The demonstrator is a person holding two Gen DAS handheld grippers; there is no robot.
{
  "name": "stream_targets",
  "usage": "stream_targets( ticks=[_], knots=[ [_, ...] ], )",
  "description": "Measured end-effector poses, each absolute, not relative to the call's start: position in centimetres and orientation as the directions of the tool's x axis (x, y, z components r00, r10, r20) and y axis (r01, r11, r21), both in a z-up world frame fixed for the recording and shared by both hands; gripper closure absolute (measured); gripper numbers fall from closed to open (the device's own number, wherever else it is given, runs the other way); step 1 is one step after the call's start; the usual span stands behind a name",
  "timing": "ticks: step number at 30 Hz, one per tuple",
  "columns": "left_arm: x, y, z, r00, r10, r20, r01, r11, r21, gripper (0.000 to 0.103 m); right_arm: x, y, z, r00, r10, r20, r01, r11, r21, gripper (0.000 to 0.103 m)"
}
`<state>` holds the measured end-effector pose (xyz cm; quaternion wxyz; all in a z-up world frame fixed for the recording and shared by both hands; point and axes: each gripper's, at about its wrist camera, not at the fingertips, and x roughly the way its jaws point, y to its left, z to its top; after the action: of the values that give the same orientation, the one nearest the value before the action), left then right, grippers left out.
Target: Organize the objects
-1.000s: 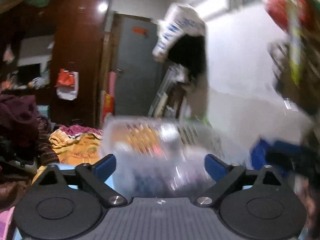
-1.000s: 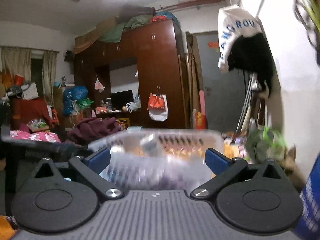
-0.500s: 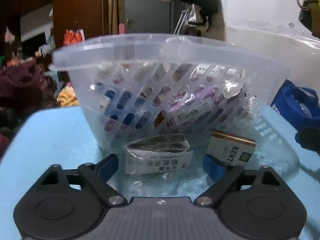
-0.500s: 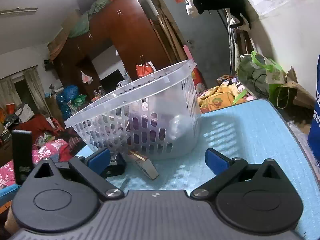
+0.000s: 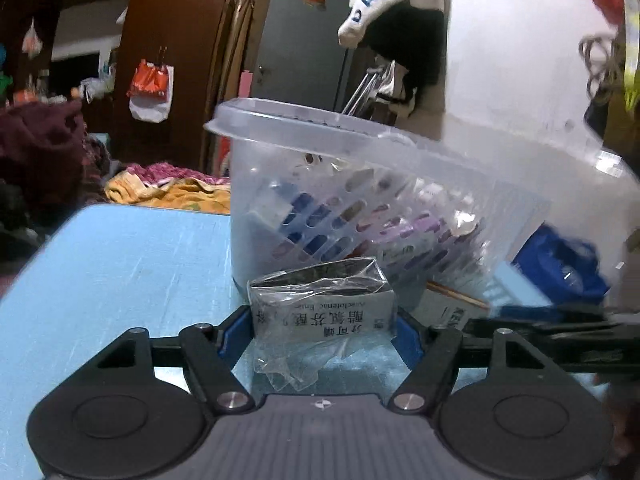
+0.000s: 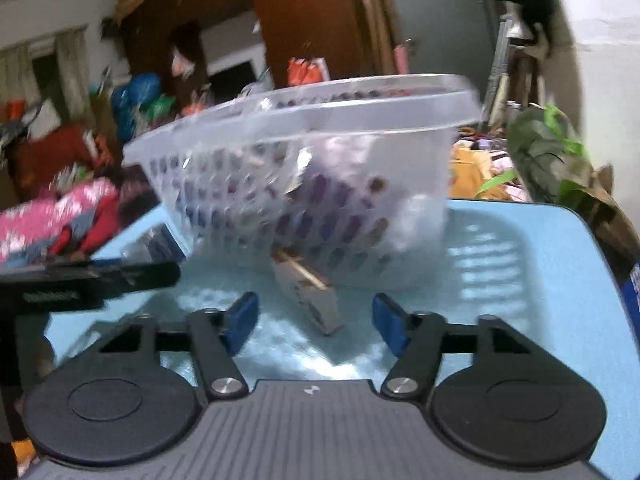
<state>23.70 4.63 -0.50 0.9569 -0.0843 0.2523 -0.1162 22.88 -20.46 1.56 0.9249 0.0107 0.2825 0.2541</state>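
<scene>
Between the pads of the left tool (image 5: 320, 334): medicine box (image 5: 320, 304), clamped on both sides, just ahead a basket (image 5: 340, 136) on the worktop (image 5: 120, 260). Between the right tool (image 6: 314, 318) pads, standing apart: small carton (image 6: 310, 298), untouched. Several items already in the basket, these two left. Compared with earlier: both tools just closing, boxes now between pads.

Clear basket (image 5: 400, 152) on a pale blue table (image 5: 120, 260).
Slotted walls; grey-white box (image 5: 320, 312) with black print; blue pads (image 6: 240, 316).
</scene>
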Motion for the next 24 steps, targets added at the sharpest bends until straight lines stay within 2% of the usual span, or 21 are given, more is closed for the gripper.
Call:
stream_targets(
  ticks=[1,4,5,6,9,15,24],
  knots=[
    [23.9,4.8,-0.6,0.847,-0.273,-0.455,0.187,0.956,-0.226,0.028,23.1,-19.9,1.5,0.712,0.462,-0.529,-0.469,0.873,0.132,0.047],
    [24.2,5.1,-0.6,0.847,-0.301,-0.439,0.216,0.948,-0.233,0.028,23.3,-18.7,1.1,0.716,0.437,-0.544,-0.484,0.873,0.064,0.063],
    [24.4,5.2,-0.7,0.844,-0.318,-0.432,0.232,0.942,-0.242,0.028,23.2,-18.5,1.1,0.714,0.436,-0.548,-0.489,0.871,0.056,0.076],
    [24.4,5.2,-0.7,0.84,-0.335,-0.427,0.246,0.936,-0.251,0.028,23.0,-18.5,1.1,0.713,0.441,-0.545,-0.499,0.865,0.048,0.081],
    [24.2,5.1,-0.7,0.839,-0.378,-0.391,0.29,0.919,-0.268,0.028,21.6,-18.7,1.5,0.733,0.459,-0.501,-0.518,0.855,0.026,0.084],
    [21.6,4.9,-0.1,0.871,-0.431,-0.238,0.379,0.896,-0.233,0.028,18.4,-21.5,2.3,0.769,0.529,-0.359,-0.541,0.838,0.076,0.085],
    [21.7,5.3,0.0,0.874,-0.441,-0.204,0.388,0.886,-0.255,0.028,17.8,-21.9,2.9,0.784,0.55,-0.288,-0.554,0.829,0.076,0.085]
  ],
)
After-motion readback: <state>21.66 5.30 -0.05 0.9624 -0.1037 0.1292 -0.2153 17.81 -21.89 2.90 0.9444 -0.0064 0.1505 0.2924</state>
